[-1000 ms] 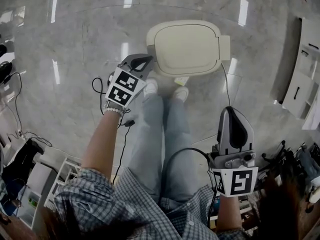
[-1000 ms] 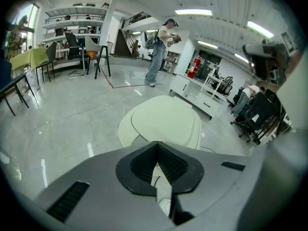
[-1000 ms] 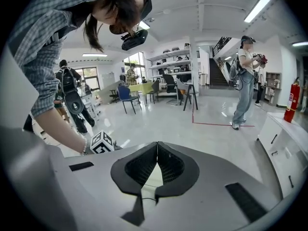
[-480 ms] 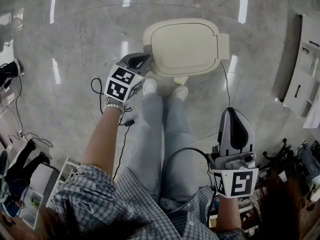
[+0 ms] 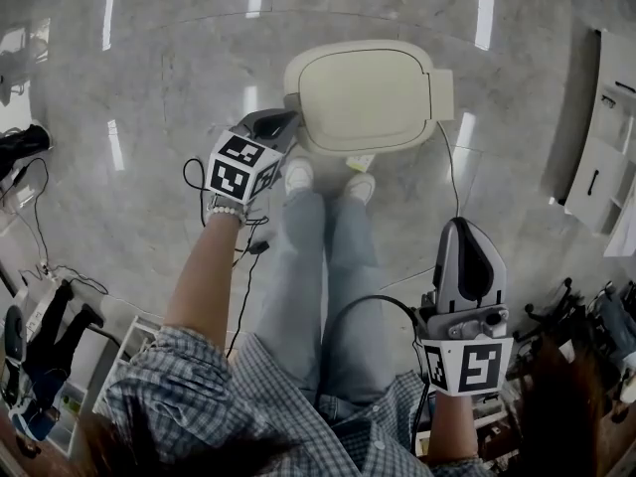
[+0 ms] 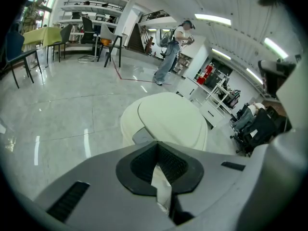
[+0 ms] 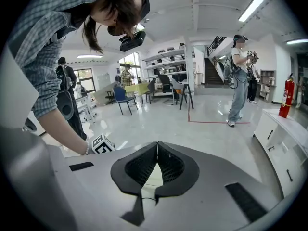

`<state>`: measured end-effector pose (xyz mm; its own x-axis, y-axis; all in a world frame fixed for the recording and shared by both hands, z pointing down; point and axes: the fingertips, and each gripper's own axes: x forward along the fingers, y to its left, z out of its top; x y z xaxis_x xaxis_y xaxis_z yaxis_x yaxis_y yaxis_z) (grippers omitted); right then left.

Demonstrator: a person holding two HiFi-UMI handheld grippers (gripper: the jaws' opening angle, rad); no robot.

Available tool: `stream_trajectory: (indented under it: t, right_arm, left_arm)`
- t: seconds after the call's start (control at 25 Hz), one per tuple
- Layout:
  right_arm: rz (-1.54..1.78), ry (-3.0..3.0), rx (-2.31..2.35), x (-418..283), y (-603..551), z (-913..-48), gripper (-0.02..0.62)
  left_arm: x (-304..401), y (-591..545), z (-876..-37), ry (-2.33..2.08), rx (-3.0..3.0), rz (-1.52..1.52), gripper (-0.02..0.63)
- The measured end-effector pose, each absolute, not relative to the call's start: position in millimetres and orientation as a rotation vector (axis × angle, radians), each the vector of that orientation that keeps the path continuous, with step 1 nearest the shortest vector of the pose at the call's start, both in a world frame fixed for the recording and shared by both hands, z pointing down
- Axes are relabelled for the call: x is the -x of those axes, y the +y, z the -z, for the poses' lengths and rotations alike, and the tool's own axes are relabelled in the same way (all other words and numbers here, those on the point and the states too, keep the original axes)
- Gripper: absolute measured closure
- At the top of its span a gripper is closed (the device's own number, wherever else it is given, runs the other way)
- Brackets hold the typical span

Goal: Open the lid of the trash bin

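Just ahead and right of your left gripper (image 5: 281, 120) (jaws together, nothing held) sits the lid (image 5: 363, 92); your right gripper (image 5: 464, 229), likewise closed, hangs well back.

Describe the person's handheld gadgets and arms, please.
The left tool and right tool are grey wedge-shaped shells with black ribbed pads, each carrying a white cube of black square markers. A black cable trails from the right one. Checked shirt sleeves; bead bracelet on the left wrist.

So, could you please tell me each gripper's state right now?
Left gripper: closed, holding nothing.
Right gripper: closed, holding nothing.
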<state>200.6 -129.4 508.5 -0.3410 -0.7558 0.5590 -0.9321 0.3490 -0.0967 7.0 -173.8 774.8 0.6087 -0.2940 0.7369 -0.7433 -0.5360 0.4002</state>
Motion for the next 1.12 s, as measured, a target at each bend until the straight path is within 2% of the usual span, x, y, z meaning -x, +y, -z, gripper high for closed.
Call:
stream_trajectory:
  t: [0.28, 0.8, 1.12]
  right_arm:
    - [-0.569, -2.193, -1.497, -208, -121, -507, 0.577]
    - [-0.561, -2.189, -1.529, -215, -113, -502, 0.575]
    - [-0.526, -2.217, -1.553, -213, -117, -479, 0.575]
  left_arm:
    - [-5, -174, -774, -0.846, -2.043, -0.717, 0.602]
    - [-15, -171, -770, -0.795, -2.138, -0.854, 0.601]
    - [-28, -179, -728, -0.823, -2.222, -0.827, 0.601]
